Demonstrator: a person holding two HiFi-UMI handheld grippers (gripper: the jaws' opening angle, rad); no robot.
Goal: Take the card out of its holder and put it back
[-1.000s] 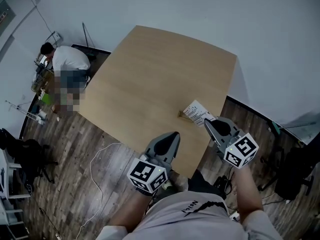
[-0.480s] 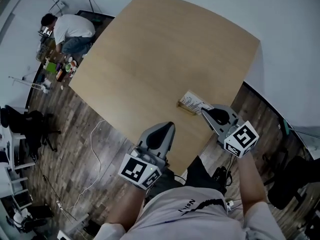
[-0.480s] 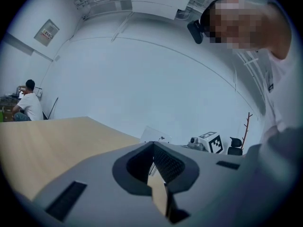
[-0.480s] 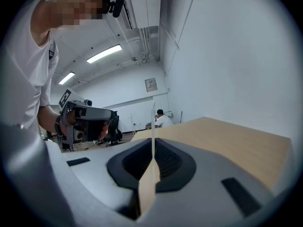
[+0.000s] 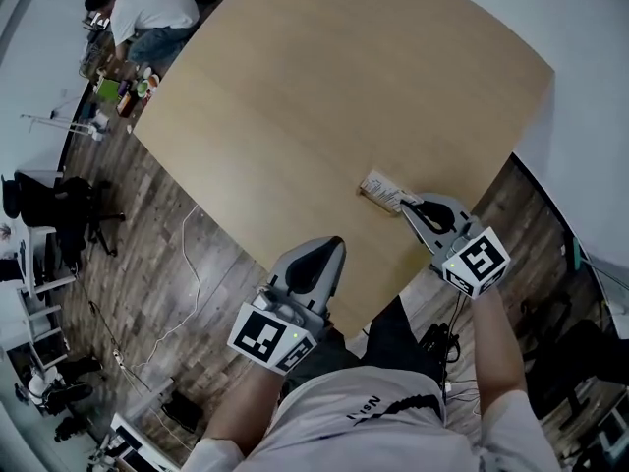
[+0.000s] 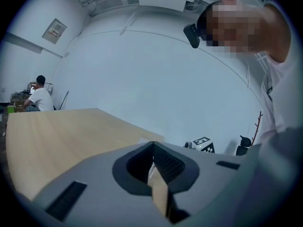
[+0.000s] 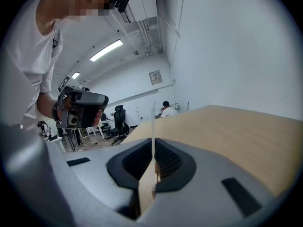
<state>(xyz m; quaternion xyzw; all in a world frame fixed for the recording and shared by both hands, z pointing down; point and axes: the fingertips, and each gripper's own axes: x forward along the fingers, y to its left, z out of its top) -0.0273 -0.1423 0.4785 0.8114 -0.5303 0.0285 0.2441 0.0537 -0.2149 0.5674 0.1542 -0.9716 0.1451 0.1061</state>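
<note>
A white printed card [image 5: 382,185] stands in a small wooden holder [image 5: 371,194] near the right front edge of the wooden table [image 5: 324,87]. My right gripper [image 5: 406,205] has its tips at the card's near end. In the right gripper view the card [image 7: 153,122] shows edge-on as a thin white line running down between the pads, and the right gripper [image 7: 153,143] is shut on it. My left gripper [image 5: 334,247] hovers over the table's front edge, left of the card and apart from it. In its own view the left gripper [image 6: 152,144] is shut with nothing in it.
A person in a white shirt [image 5: 147,13] crouches on the floor beyond the table's far left corner, beside some small items. A black office chair [image 5: 59,209] and a white cable [image 5: 187,264] are on the wood floor at left. A white wall runs along the right.
The head view has tilted, so the table and card sit higher in the picture. My right gripper stays at the card's end, and the left gripper keeps its place.
</note>
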